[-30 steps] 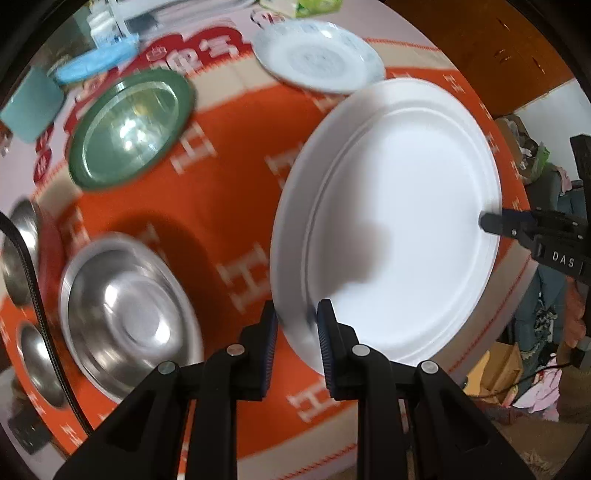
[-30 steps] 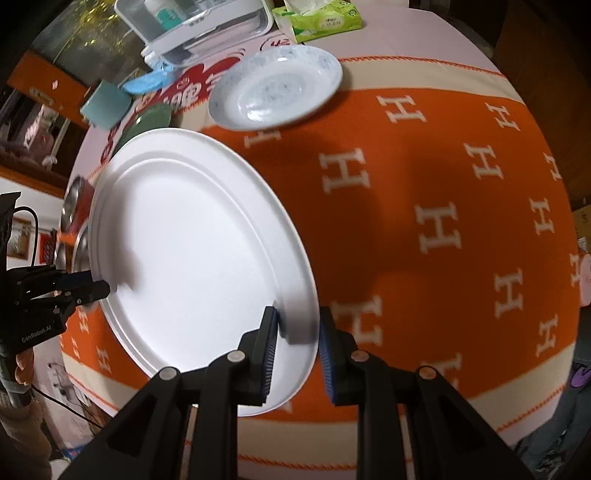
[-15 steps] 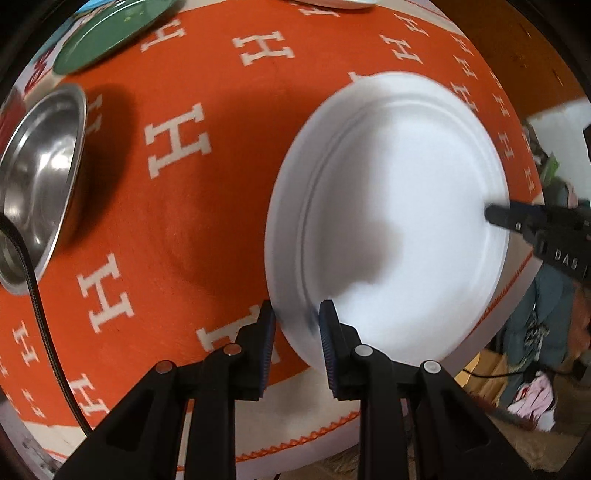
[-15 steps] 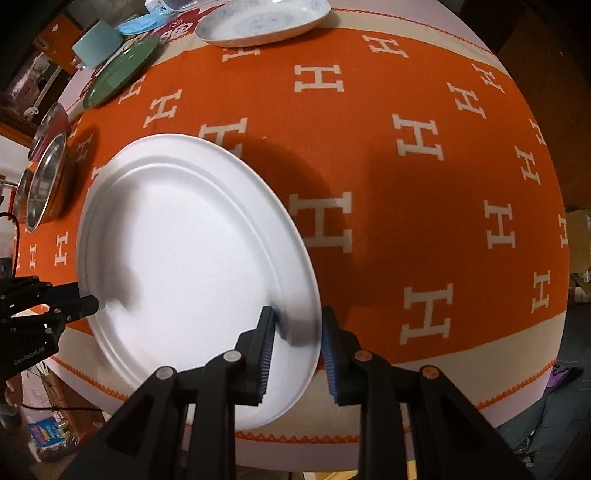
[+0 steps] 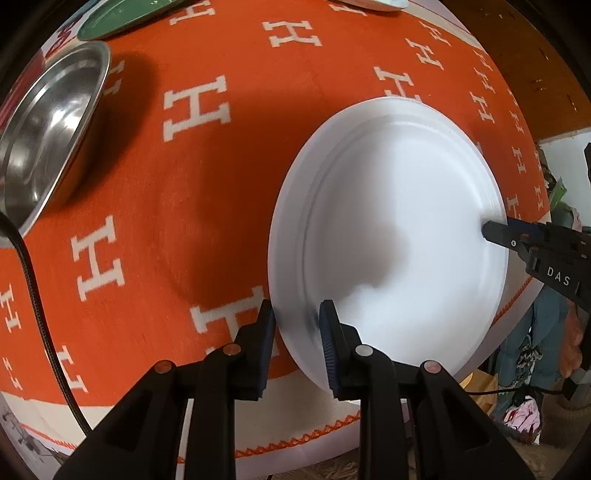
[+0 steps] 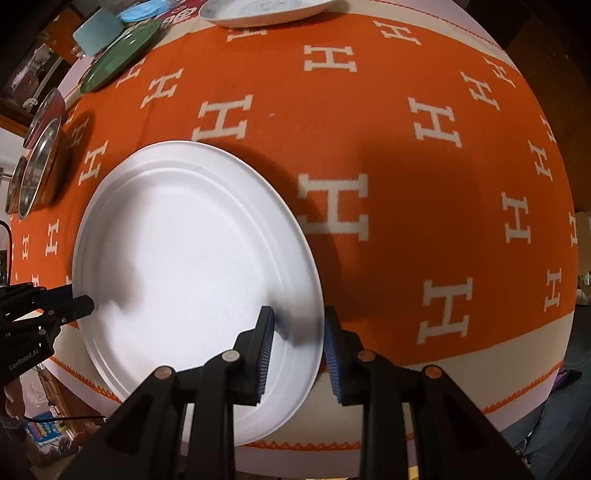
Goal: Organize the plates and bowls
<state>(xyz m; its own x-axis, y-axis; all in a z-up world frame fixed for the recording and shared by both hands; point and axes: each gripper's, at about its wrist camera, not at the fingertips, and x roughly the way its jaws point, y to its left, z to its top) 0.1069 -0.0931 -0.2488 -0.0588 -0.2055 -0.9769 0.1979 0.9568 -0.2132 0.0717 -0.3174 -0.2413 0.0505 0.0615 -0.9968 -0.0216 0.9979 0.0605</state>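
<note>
A large white plate [image 5: 391,236] lies low over the orange H-patterned cloth near the table's front edge; it also shows in the right wrist view [image 6: 192,266]. My left gripper [image 5: 297,339] straddles its near-left rim with the jaws a little apart. My right gripper [image 6: 297,339] straddles the opposite rim, jaws also a little apart. Each gripper's tip shows in the other's view, the right one [image 5: 495,230] and the left one [image 6: 83,304]. I cannot tell whether the pads still press the rim.
Steel bowls [image 5: 48,122] stand at the left, several of them in the right wrist view [image 6: 37,162]. A green plate [image 6: 122,55], a patterned white dish [image 6: 258,9] and a teal cup [image 6: 98,31] stand at the far side. The table edge [image 6: 369,443] is close below.
The white plate has come down from a raised, tilted hold toward the cloth near the front edge. Both grippers' jaws now stand wider around its rim.
</note>
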